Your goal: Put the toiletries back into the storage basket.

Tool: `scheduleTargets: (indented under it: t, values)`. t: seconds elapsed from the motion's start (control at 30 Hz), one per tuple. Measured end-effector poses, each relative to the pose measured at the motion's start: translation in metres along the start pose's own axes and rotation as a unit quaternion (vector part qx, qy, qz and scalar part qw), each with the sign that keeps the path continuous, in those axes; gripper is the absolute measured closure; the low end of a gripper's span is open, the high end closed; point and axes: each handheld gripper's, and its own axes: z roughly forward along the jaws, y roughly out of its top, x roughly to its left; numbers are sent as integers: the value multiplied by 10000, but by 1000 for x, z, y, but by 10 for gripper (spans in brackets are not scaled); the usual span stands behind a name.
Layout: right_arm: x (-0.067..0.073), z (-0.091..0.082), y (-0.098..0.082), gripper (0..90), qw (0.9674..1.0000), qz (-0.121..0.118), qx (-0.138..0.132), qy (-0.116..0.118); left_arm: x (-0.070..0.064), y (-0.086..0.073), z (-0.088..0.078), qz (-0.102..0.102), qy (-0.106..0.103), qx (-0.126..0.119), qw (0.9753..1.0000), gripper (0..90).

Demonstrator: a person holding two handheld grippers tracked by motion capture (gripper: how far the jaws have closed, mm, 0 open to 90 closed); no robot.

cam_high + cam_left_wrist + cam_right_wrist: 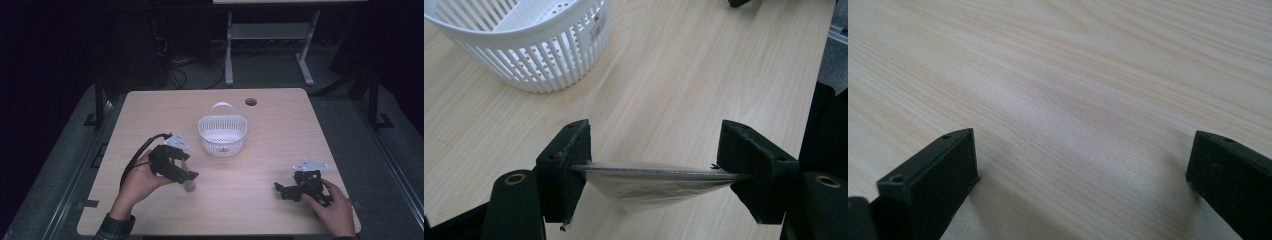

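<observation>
My left gripper [186, 179] is at the left of the wooden table [280, 145], in a hand. In the left gripper view its jaws [655, 167] are shut on the two edges of a thin, flat, silvery-grey pouch [649, 189], held edge-on just above the wood. From the high view the pouch shows as a small pale patch [189, 185] at the fingertips. A white slatted basket [222, 145] with a handle stands just beyond this gripper, its wall close by [549, 60]. My right gripper [281, 191] rests at the front right, open, with bare wood between its fingers [933, 180].
A round cable hole [251, 102] is near the table's far edge. Beyond the table, a white desk frame [270, 35] and cables lie on the dark floor. Open wood lies between the two grippers.
</observation>
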Motion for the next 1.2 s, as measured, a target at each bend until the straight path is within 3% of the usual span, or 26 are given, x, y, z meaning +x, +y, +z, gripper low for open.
scheduleTargets:
  t: [0.4, 1.2]
  values:
    - [0, 0, 0, 0, 10000, -24, -12, -6, 5, 6, -3, -84, -6, -67, 9999, 295]
    - [0, 0, 0, 0, 10000, -7, -7, -6, 21, 27, -11, -55, 31, -218, 9997, 295]
